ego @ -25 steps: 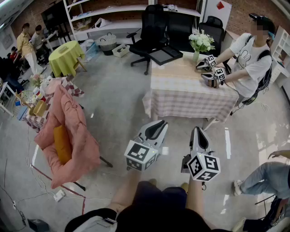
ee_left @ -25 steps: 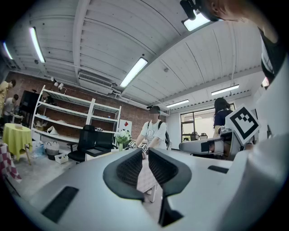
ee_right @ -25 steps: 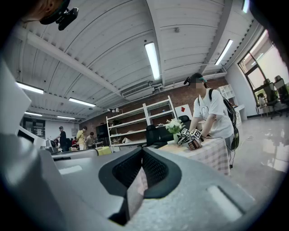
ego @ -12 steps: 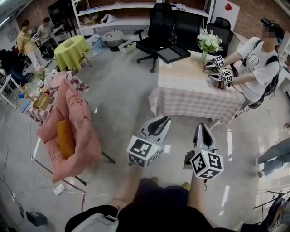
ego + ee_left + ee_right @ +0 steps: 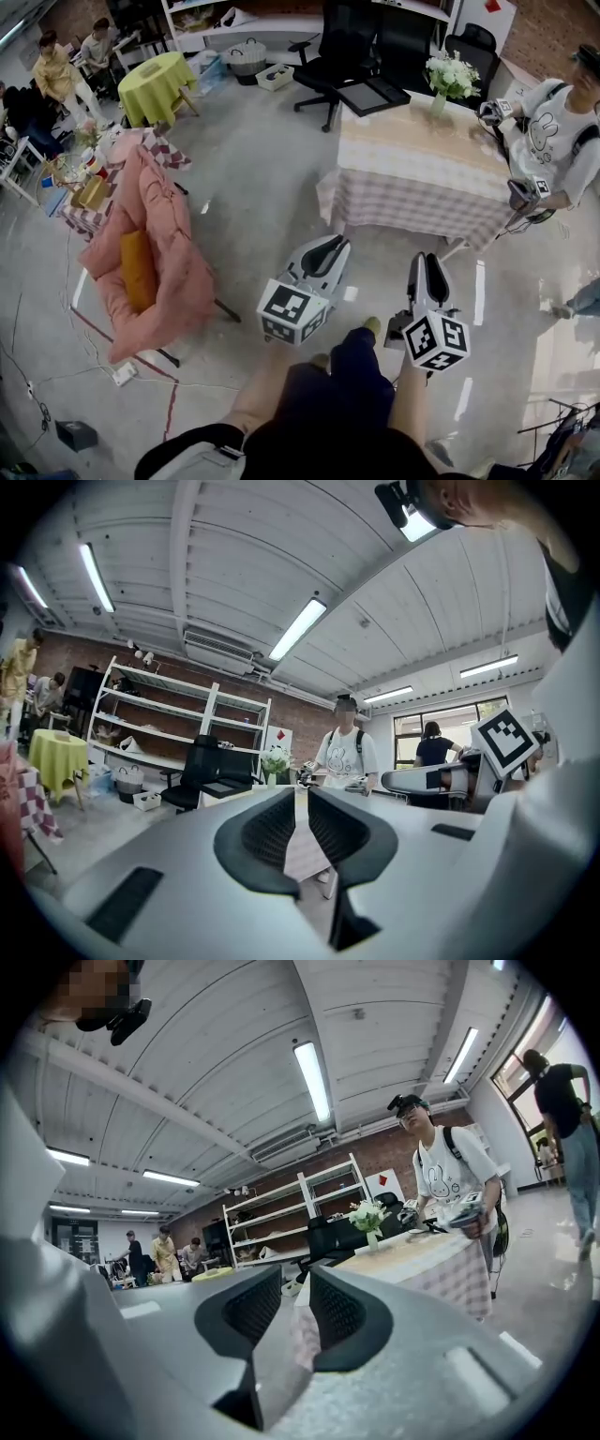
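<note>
I hold the left gripper (image 5: 330, 246) and right gripper (image 5: 427, 267) over the floor (image 5: 253, 187), lower middle of frame. Each has its jaws parted by a narrow slit, gripping nothing. The tabletop (image 5: 422, 141) stands well apart, upper right. I judge this an approach, and any grasp first calls for closing that gap.

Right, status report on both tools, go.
Left tool jaws slightly apart, empty. Right tool same. Both held over the floor, pointing toward checked-cloth table. Pink chair off left; person at table's far side.

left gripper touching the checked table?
Apart. In the head view, bare floor shows between the left gripper and the checked table.
</note>
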The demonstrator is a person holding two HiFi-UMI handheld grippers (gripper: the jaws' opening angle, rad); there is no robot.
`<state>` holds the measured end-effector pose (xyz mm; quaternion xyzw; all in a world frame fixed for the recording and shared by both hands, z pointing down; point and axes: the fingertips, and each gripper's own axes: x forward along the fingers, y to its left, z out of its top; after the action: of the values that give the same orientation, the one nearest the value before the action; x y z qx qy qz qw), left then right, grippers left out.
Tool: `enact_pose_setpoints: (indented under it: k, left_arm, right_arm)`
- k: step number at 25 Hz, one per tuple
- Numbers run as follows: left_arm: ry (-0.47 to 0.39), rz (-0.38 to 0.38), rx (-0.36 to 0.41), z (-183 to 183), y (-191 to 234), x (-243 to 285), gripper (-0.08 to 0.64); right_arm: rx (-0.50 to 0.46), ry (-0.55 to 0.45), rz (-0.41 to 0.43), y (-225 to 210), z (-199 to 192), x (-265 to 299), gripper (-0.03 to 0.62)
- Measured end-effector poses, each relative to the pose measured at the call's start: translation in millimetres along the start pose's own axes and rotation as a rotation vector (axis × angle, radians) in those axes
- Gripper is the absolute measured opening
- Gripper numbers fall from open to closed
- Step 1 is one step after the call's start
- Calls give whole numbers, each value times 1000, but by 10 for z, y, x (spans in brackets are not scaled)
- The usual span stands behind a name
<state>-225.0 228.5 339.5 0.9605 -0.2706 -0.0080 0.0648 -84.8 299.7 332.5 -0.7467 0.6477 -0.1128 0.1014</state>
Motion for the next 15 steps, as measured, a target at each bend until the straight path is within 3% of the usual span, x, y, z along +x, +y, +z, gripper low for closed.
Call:
enact_pose_setpoints:
  k: [8,15]
  left_arm:
    - [9,51,22,55,330,333,51]
    - [23,43,12,27,443,992,51]
  right_arm:
    - [31,2,64,-52,42,540,94]
    - [36,22,59,-455,115,1054,94]
